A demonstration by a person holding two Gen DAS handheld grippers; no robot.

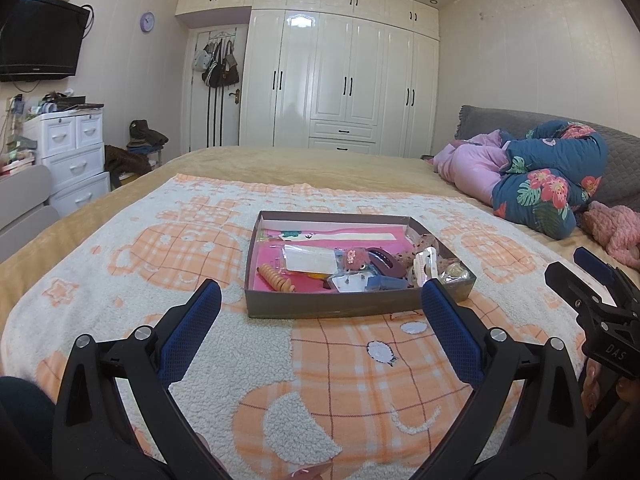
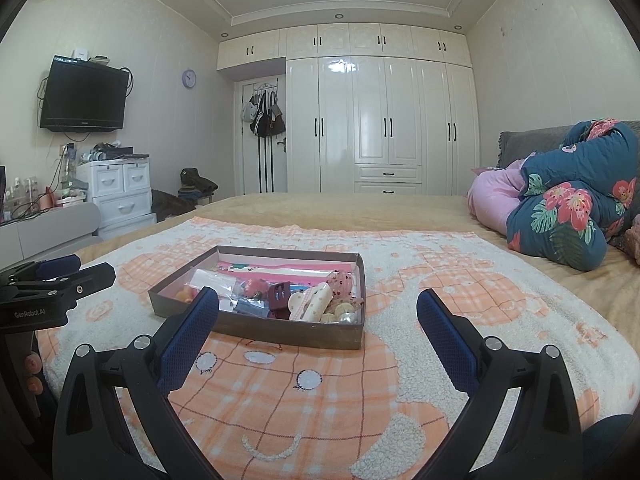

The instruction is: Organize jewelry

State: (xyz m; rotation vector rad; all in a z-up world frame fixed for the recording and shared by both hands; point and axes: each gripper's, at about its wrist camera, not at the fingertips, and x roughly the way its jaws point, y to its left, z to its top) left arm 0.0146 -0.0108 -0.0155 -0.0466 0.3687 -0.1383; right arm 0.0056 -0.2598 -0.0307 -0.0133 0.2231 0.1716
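Note:
A shallow grey box point(image 1: 344, 307) point(image 2: 280, 334) with a pink floor sits on an orange-and-white blanket point(image 1: 340, 380) point(image 2: 320, 392) on the bed. Inside lie an orange spiral hair tie point(image 1: 276, 277), clear plastic packets point(image 1: 310, 261), a dark red hair claw point(image 2: 279, 294), a cream hair clip point(image 2: 316, 302) and pearly beads point(image 2: 344, 314). My left gripper point(image 1: 322, 292) hovers open just short of the box's near wall, nothing between its fingers. My right gripper point(image 2: 318, 300) is open too, near the box's front right corner. Each gripper shows at the edge of the other's view.
A folded floral quilt point(image 1: 548, 184) point(image 2: 576, 200) and pink bedding point(image 1: 468, 168) lie at the right side of the bed. White wardrobes point(image 1: 344, 80) fill the far wall; a drawer unit point(image 1: 72, 152) and wall TV point(image 1: 40, 40) stand left.

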